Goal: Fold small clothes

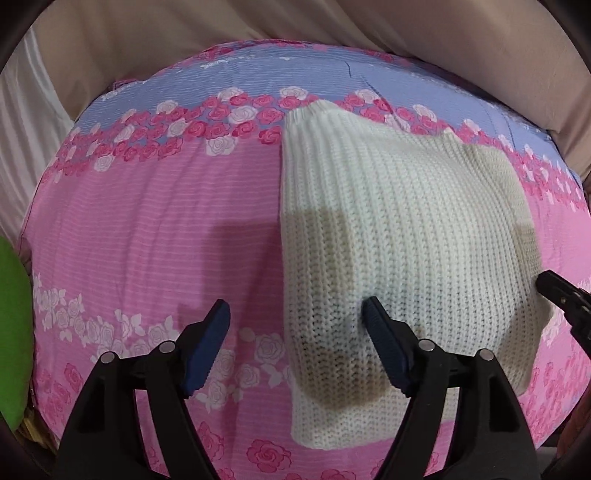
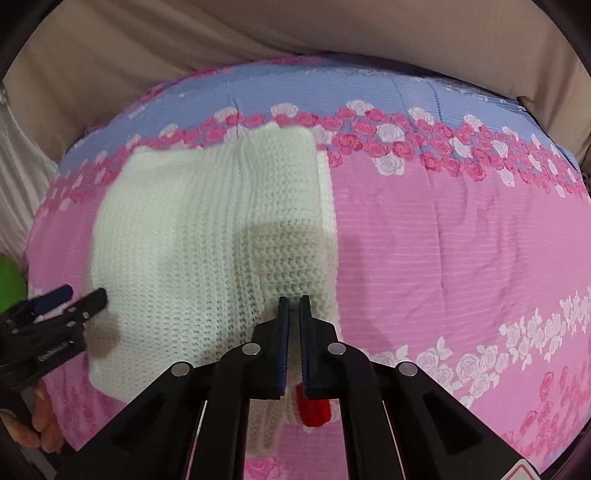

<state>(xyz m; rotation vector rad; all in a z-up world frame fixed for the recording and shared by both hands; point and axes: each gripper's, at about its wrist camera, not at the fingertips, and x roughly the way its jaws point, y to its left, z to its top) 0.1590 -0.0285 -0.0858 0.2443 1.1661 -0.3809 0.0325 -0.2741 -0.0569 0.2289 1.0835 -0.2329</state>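
Knit garment (image 1: 388, 236): cream, ribbed; lying flat on the bedspread (image 1: 147, 229), right of centre in left wrist view, left of centre in right wrist view (image 2: 192, 236).
Fold so far: looks already doubled, a second layer edge showing along its right side in right wrist view; red knit patch (image 2: 314, 404) peeking out low in frame, under the jaws.
Left gripper (image 1: 295, 314): jaws wide apart, holding nothing; one blue pad (image 1: 380, 332) over the knit near its left edge, the other over bare pink cloth; contact with the knit not clear.
Right gripper (image 2: 293, 301): jaws nearly together, pinched on the near right part of the knit; cream fabric visible in the slot between the pads.
Step in hand (judged): carrying or setting down a fold with the right pinch while the left frees up.
Doing it well: keep right pinch firm until edges line up; lay layer flat, no bunching; bring left jaws down over the left edge, both layers, before closing.
Risk: loose knit stretching or slipping; layers skewing.
Surroundings: green object (image 1: 11, 332) at left frame edge; beige fabric (image 1: 295, 22) along top.
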